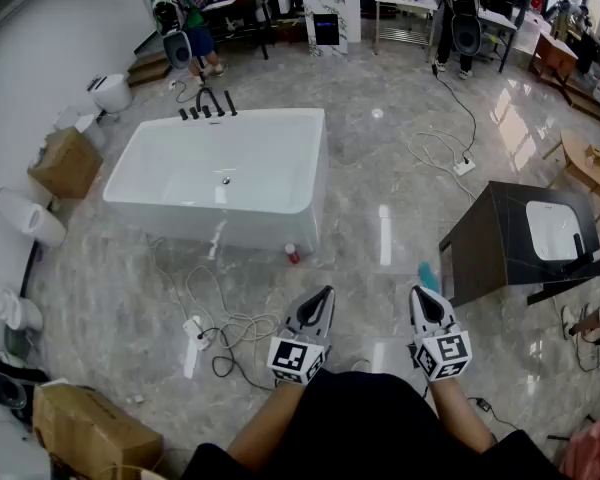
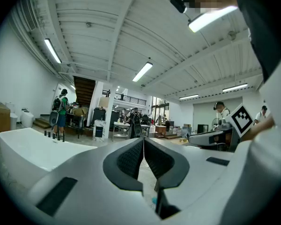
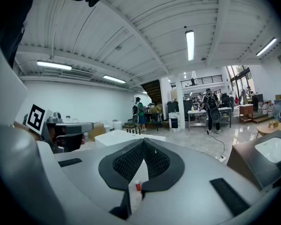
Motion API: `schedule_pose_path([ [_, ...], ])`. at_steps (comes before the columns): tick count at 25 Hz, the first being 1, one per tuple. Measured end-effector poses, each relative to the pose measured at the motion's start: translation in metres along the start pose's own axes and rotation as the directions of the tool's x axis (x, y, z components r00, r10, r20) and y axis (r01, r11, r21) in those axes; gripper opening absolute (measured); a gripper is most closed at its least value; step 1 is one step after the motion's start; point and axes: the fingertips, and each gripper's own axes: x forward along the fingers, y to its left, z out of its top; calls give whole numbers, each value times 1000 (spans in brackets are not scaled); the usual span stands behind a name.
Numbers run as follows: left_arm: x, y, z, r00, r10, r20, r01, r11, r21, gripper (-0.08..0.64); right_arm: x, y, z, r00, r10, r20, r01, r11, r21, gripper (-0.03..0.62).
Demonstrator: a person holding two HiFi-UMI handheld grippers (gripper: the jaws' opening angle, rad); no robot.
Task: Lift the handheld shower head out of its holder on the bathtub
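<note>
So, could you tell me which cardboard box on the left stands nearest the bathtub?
The upper box, close beside the bathtub's left end; the lower box lies far off, at the bottom-left corner.

The grey marble floor [image 1: 380, 168] carries a white freestanding bathtub [image 1: 210, 220]. Just off the tub's near right corner stands a small red-capped bottle [image 1: 293, 254]. In front of the tub, loose cables [image 1: 225, 320] loop across the marble around a white power strip [image 1: 196, 332]. To the tub's left a cardboard box [image 1: 68, 161] sits close to its end, and nearer the camera on that side stand two white toilets [image 1: 32, 218] [image 1: 10, 308]. Another cardboard box [image 1: 85, 426] lies well in front of the tub, to the left. Right of the tub, well apart, a second power strip [image 1: 464, 166] trails its cord, and a dark vanity cabinet [image 1: 500, 253] stands with a white basin on top.
</note>
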Motion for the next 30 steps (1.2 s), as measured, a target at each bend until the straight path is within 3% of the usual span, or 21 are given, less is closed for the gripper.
schedule_pose_path([
  [10, 11, 5, 3, 999, 30, 10, -30, 999, -21, 5, 21, -4, -3, 999, 5, -45, -9, 996, -92, -2],
  [21, 18, 2, 5, 999, 46, 17, -46, 999, -14, 5, 28, -18, 2, 999, 33, -29, -35, 999, -41, -2],
  [27, 19, 5, -1, 1000, 23, -2, -23, 999, -39, 5, 28, -17, 15, 996, 66, 55, -65, 998, -25, -2],
  [30, 21, 3, -4, 1000, 22, -6, -22, 999, -39, 5, 28, -23, 13, 996, 74, 50, -74, 997, -3, -1],
])
